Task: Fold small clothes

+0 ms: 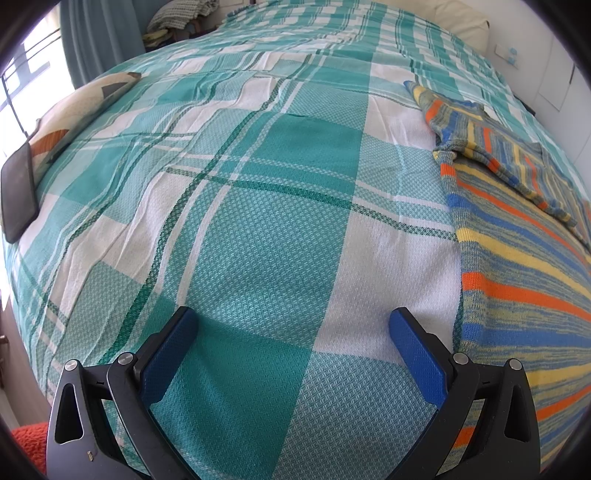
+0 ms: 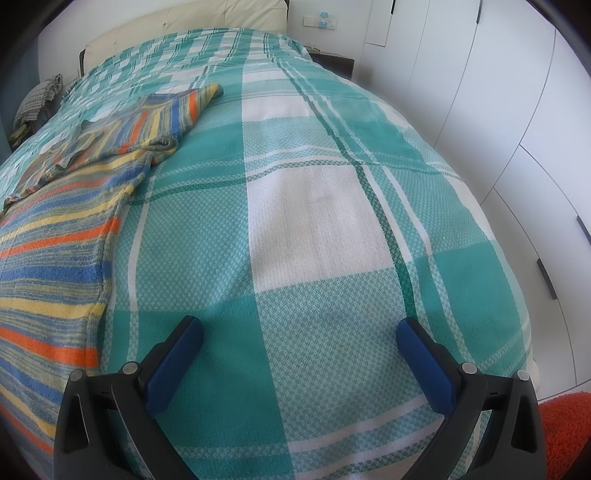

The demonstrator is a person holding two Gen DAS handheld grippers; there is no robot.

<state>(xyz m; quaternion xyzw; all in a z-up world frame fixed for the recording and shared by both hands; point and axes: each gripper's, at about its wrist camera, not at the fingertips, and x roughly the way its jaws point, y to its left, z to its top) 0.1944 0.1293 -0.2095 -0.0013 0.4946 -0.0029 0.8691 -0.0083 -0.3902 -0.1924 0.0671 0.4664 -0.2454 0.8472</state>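
1. Lying flat on the bed (image 1: 258,229), the striped knitted garment (image 1: 524,266) sits between the two tools: at the right edge of the left wrist view, at the left edge of the right wrist view (image 2: 55,229).
2. Left hand-held gripper (image 1: 293,347) has its jaws spread wide and holds nothing; it hovers over bare bedspread just beside the garment's side edge.
3. Right hand-held gripper (image 2: 299,354) is likewise spread wide and empty, over bedspread beside the opposite edge.
4. Long axis runs along the bed's length, hem end nearest the cameras, the sleeve end (image 2: 207,96) pointing toward the headboard (image 2: 192,18).
5. Risks, as I judge them: pinching the bedspread along with the knit and dragging both; catching only the top layer so the fold skews; the already folded-over sleeve slipping loose; stretchy knit sagging unevenly if the two sides lift out of step.
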